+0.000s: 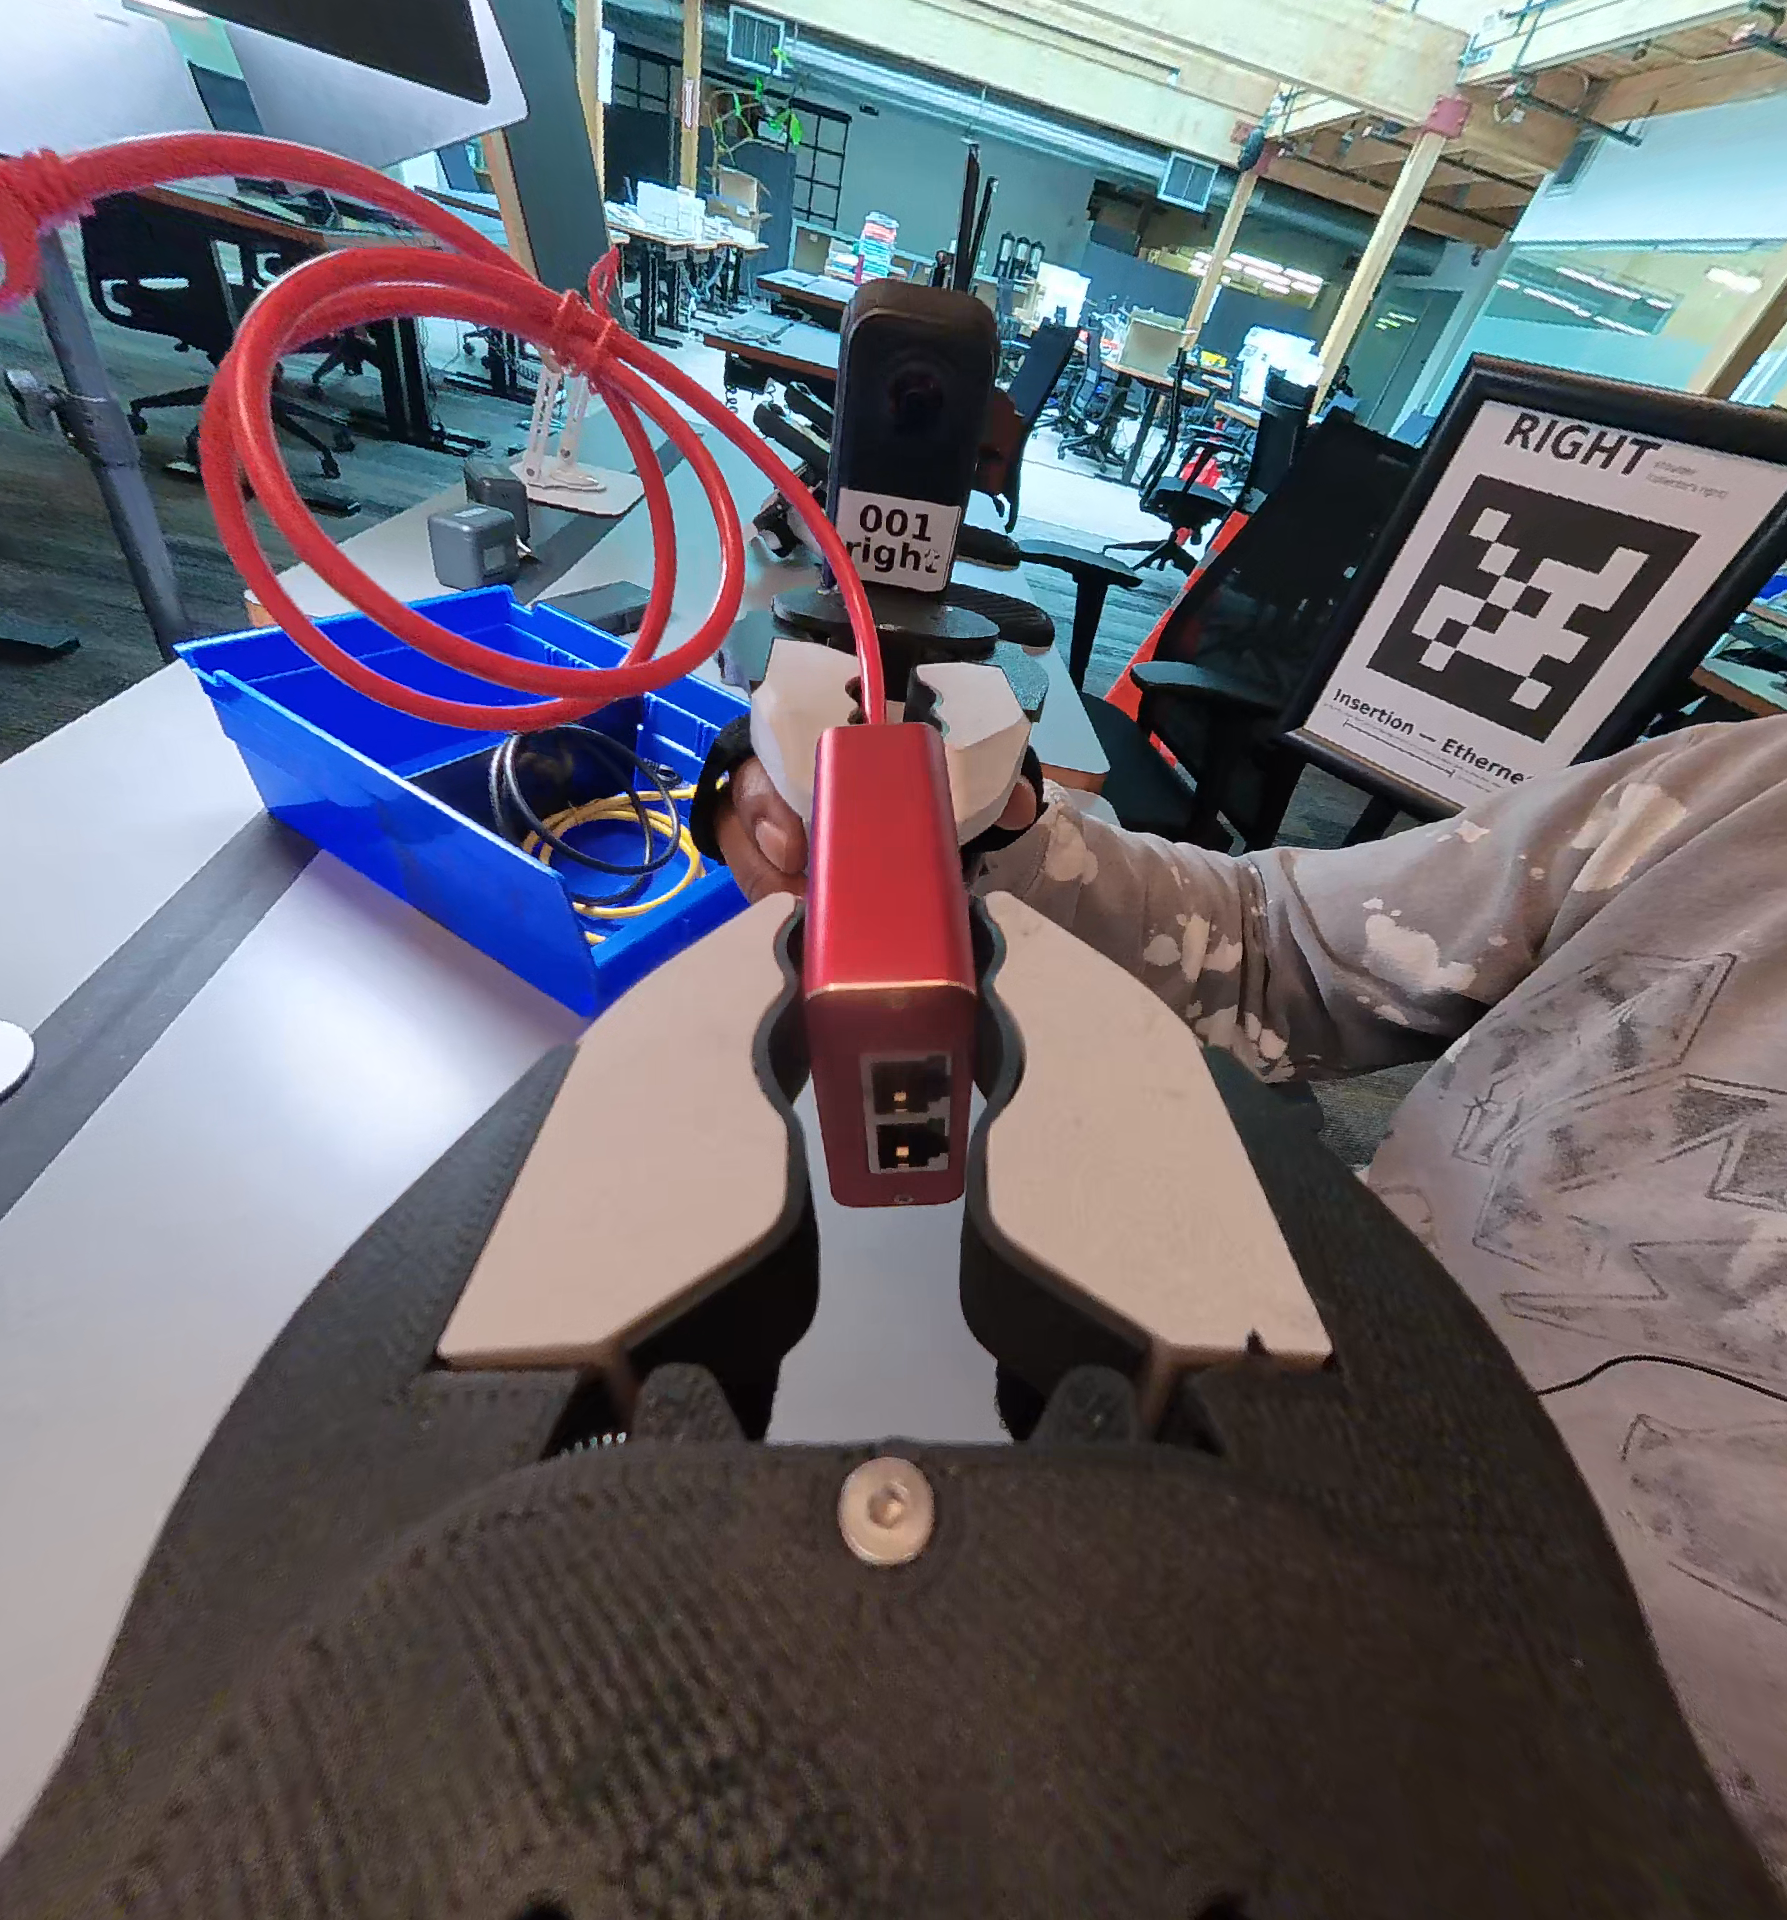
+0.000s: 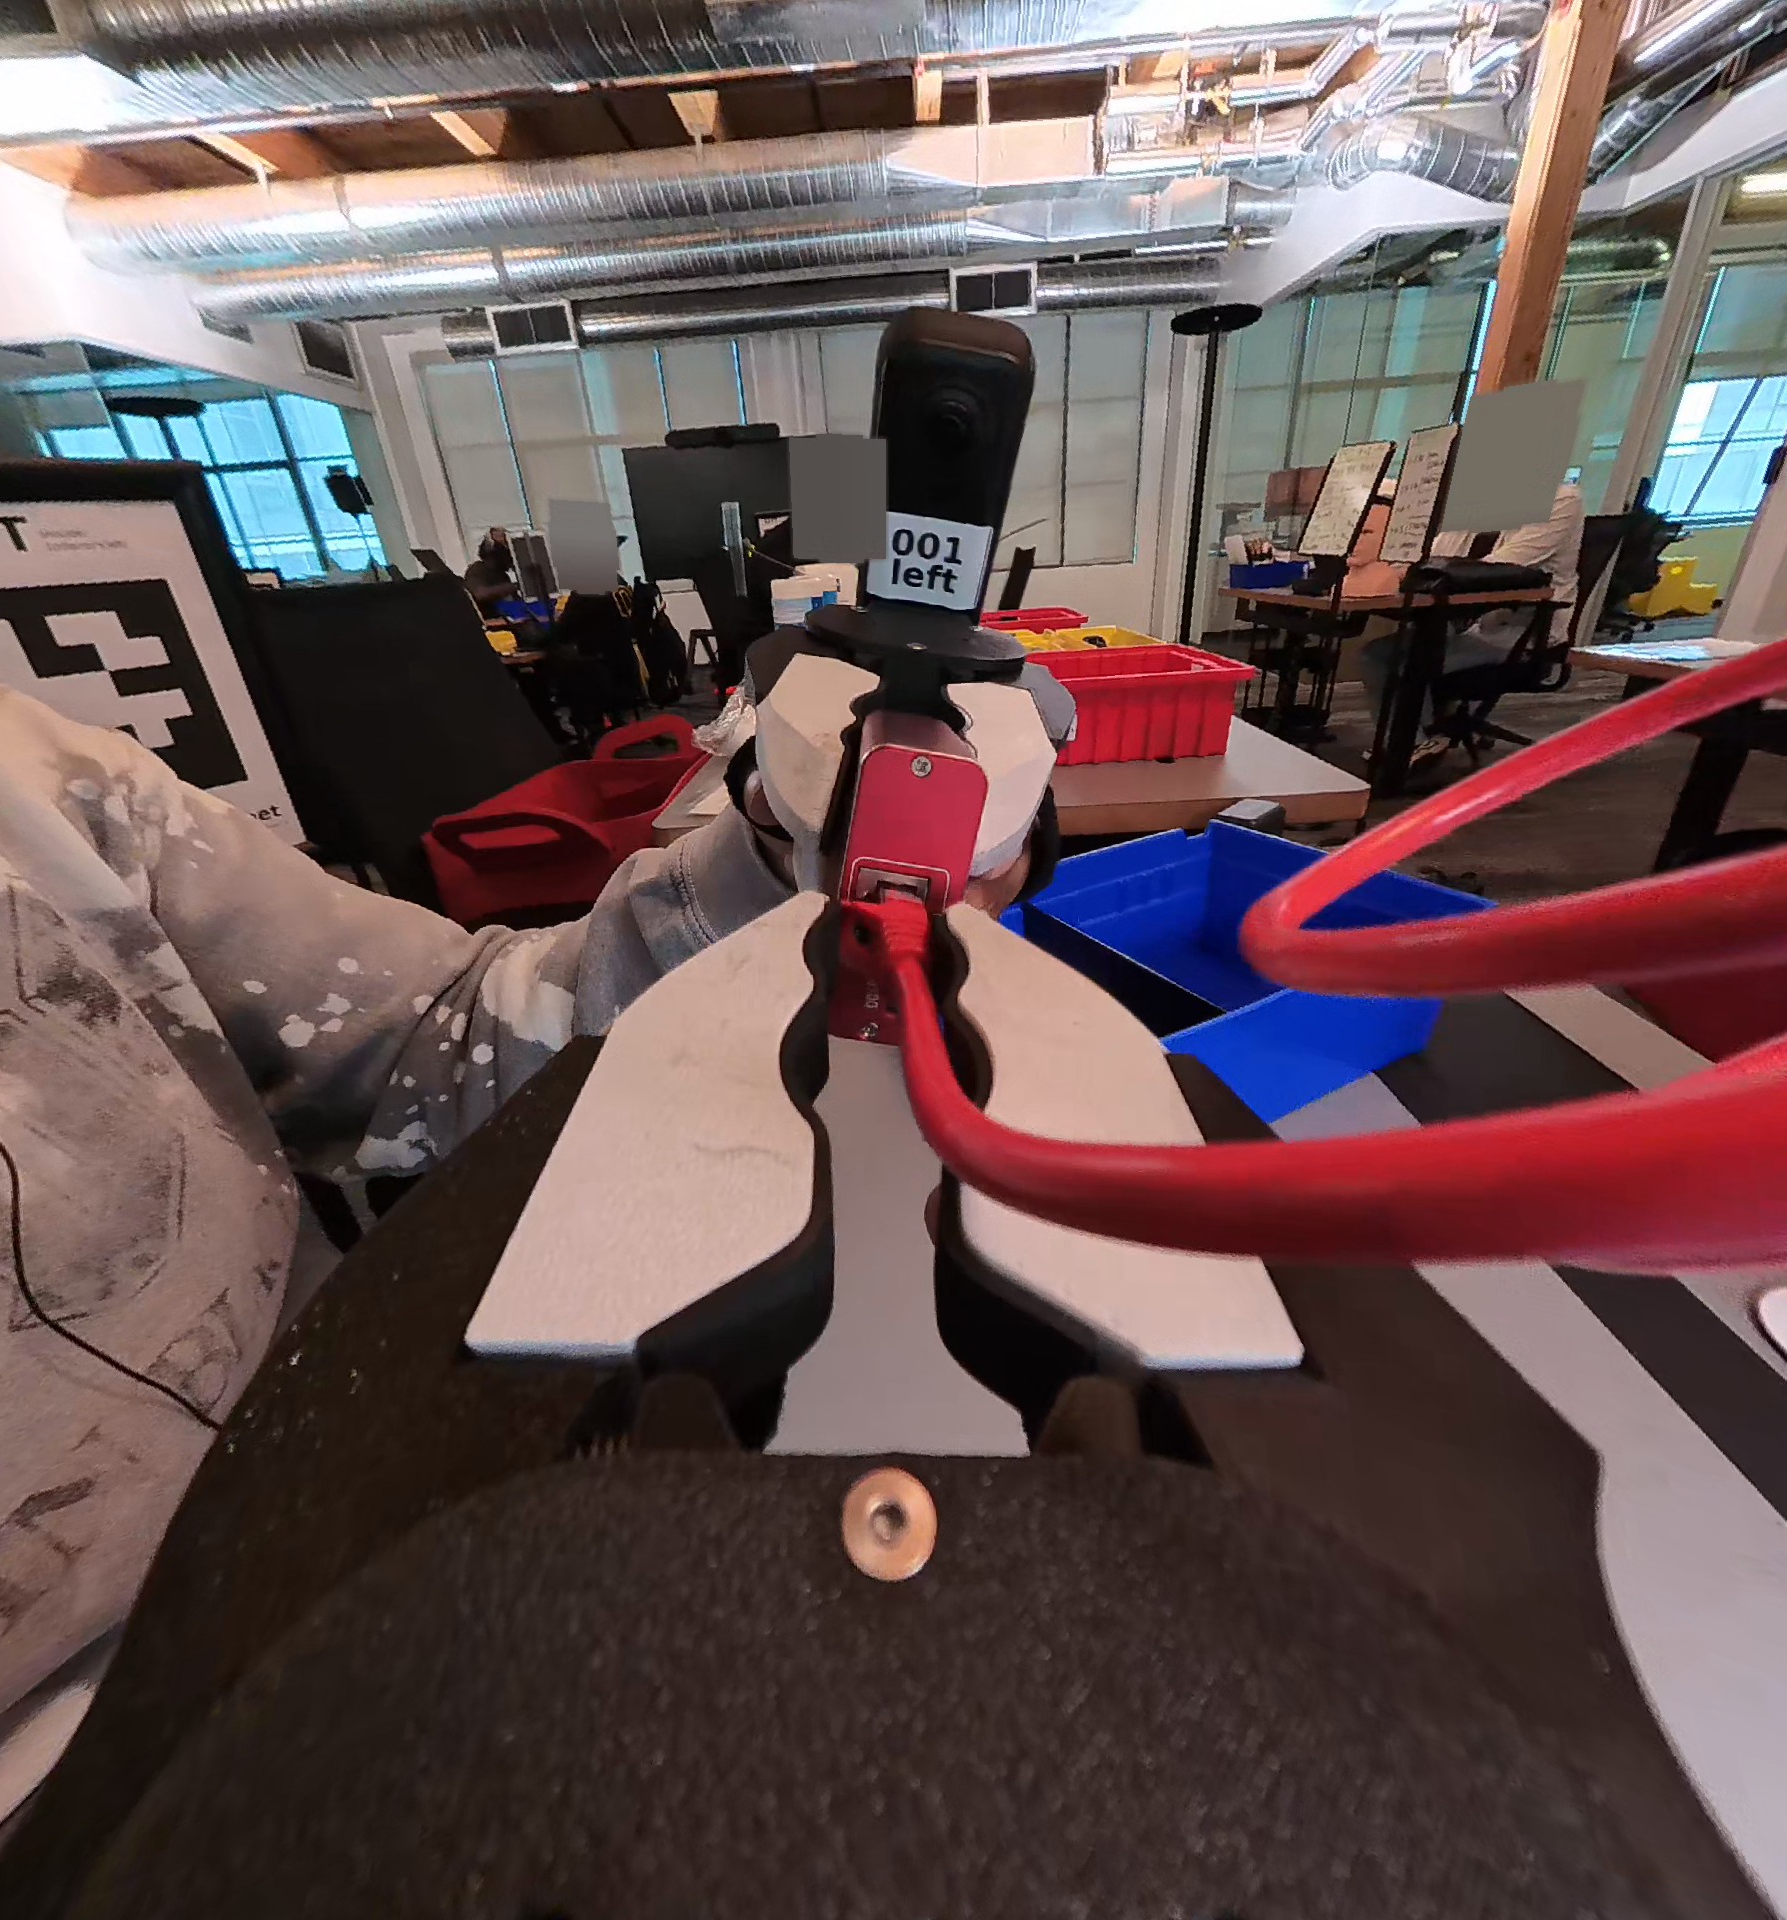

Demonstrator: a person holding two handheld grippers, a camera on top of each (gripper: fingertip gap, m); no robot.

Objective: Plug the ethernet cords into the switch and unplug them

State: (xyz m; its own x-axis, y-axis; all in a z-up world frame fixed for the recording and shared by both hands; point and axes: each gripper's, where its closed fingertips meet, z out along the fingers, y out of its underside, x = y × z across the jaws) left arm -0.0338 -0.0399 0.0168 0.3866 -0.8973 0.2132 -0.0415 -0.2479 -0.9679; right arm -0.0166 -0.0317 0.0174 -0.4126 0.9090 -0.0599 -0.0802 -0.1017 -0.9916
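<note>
My left gripper point(image 1: 884, 930) is shut on a small red metal switch point(image 1: 889, 997) and holds it above the table, with two empty ports facing its camera. A red ethernet cord point(image 1: 473, 447) runs in loops from the switch's far end. My right gripper point(image 2: 884, 925) is shut on the cord's red plug point(image 2: 873, 935), which sits in a port on that end of the switch point(image 2: 915, 810); an open port shows just above it. The cord point(image 2: 1128, 1184) sweeps off to the right. The two grippers face each other: the right gripper point(image 1: 889, 707) and left gripper point(image 2: 910, 748) each show beyond the switch.
A blue bin point(image 1: 432, 769) with black and yellow cords point(image 1: 619, 862) stands on the grey table behind the switch; it also shows in the right wrist view point(image 2: 1284, 1029). A framed marker sign point(image 1: 1554, 592) stands at the right. The person's grey sleeve point(image 1: 1388, 935) reaches across.
</note>
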